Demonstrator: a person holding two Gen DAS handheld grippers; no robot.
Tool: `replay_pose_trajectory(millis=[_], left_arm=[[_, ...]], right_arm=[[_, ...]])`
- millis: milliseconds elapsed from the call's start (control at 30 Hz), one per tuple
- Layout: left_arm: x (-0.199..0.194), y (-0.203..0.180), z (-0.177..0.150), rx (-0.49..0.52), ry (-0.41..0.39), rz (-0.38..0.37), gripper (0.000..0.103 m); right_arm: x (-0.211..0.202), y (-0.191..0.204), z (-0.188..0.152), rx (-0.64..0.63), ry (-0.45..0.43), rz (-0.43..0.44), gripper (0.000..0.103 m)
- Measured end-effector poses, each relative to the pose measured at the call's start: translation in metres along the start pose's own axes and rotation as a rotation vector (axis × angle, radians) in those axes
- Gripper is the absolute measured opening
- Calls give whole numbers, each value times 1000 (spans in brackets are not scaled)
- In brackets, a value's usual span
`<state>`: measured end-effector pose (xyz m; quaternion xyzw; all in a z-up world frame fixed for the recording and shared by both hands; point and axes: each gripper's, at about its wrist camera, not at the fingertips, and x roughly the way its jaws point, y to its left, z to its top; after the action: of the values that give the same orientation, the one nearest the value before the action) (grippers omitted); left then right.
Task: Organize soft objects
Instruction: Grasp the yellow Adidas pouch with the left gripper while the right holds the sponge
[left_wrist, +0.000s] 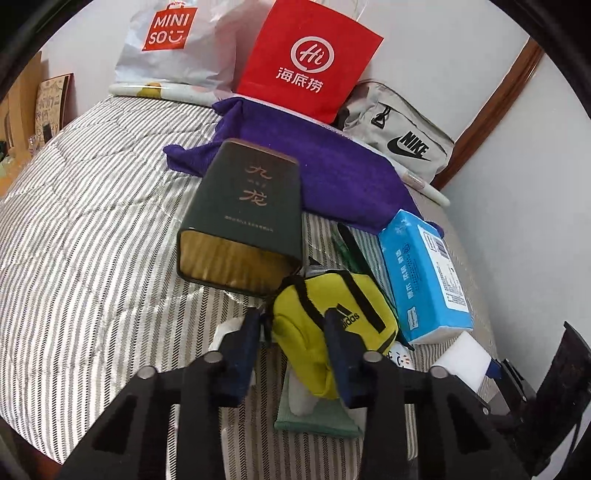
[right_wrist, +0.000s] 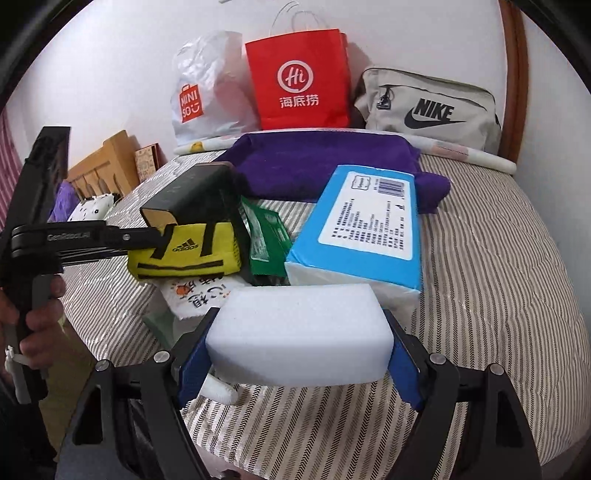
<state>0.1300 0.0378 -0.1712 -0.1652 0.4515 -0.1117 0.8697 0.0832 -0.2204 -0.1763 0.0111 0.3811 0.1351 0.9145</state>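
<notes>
A yellow Adidas pouch lies among a pile on the striped bed. My left gripper is shut on the pouch's near end, its blue pads on either side. My right gripper is shut on a white foam block, which fills the space between its pads; the block's corner shows at the right in the left wrist view. Under the pouch lie a printed white cloth and a pale green cloth.
A dark green tin lies beside the pouch, with a purple towel behind it. A blue tissue pack and a green packet lie right of the pouch. A Miniso bag, a red paper bag and a Nike bag line the wall.
</notes>
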Motion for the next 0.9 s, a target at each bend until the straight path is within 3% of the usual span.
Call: replay_pose_trajectory(millis=[200, 400, 567, 800, 833, 900], left_arm=[[-14, 14, -5, -20, -10, -21, 22], [-30, 26, -7, -7, -33, 38, 22], [-38, 54, -9, -40, -22, 130, 22], [-19, 74, -20, -89, 38, 150, 23], [-17, 72, -21, -78, 38, 142, 26], [-14, 68, -21, -63, 38, 144, 56]], right_arm=[[2, -1, -4, -14, 16, -30, 81], [2, -2, -4, -12, 23, -37, 81], [1, -3, -6, -17, 20, -44, 81], [7, -4, -10, -14, 46, -48, 81], [7, -4, -10, -20, 46, -53, 81], [7, -4, -10, -28, 48, -62, 81]])
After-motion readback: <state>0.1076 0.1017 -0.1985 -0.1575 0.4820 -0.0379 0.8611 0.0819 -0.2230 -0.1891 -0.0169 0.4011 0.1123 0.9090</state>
